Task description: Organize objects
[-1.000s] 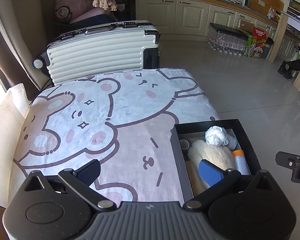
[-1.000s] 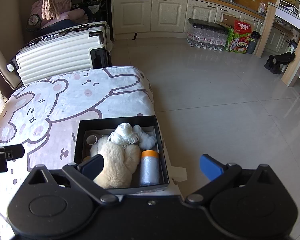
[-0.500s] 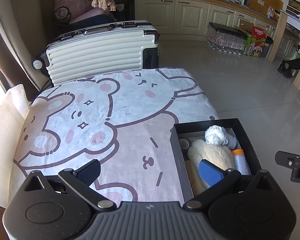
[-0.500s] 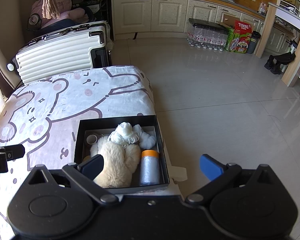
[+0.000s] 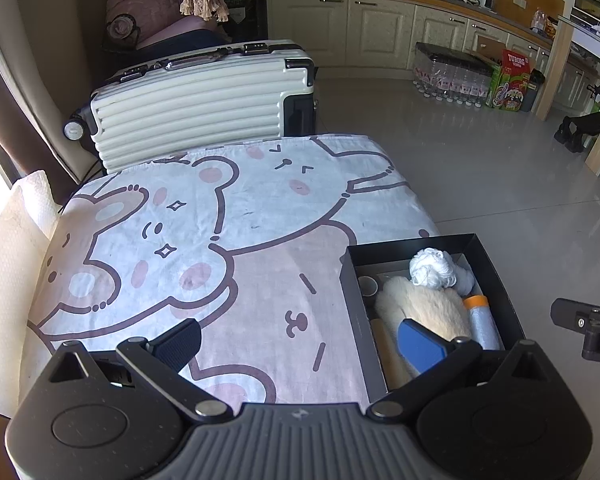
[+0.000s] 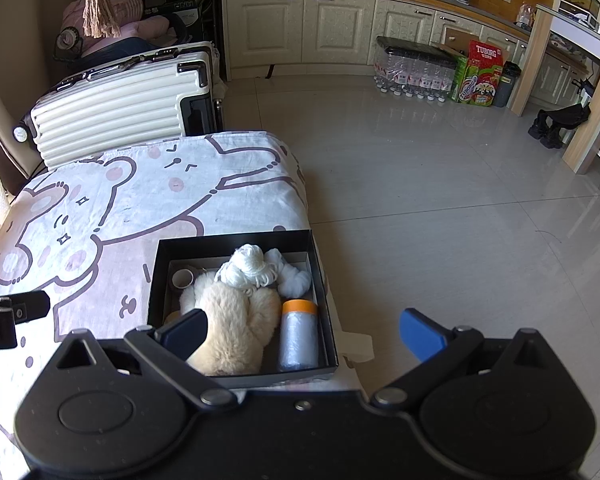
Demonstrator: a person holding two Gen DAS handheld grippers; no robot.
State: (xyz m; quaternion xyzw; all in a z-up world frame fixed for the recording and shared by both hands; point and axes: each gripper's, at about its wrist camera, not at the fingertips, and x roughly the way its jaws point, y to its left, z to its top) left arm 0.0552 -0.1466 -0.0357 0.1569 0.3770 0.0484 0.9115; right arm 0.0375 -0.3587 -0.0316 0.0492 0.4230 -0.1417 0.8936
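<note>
Just ahead of the right gripper (image 6: 302, 330), jaws spread wide and empty, sits the black box (image 6: 236, 242) on the bear-print sheet (image 6: 100, 216). Its left finger hides part of the cream plush toy (image 6: 236, 316); yarn (image 6: 246, 266) and an orange-capped roll (image 6: 298, 336) lie alongside. Left gripper (image 5: 300, 338) also gapes empty, the box to its right and partly masked by its blue finger.
</note>
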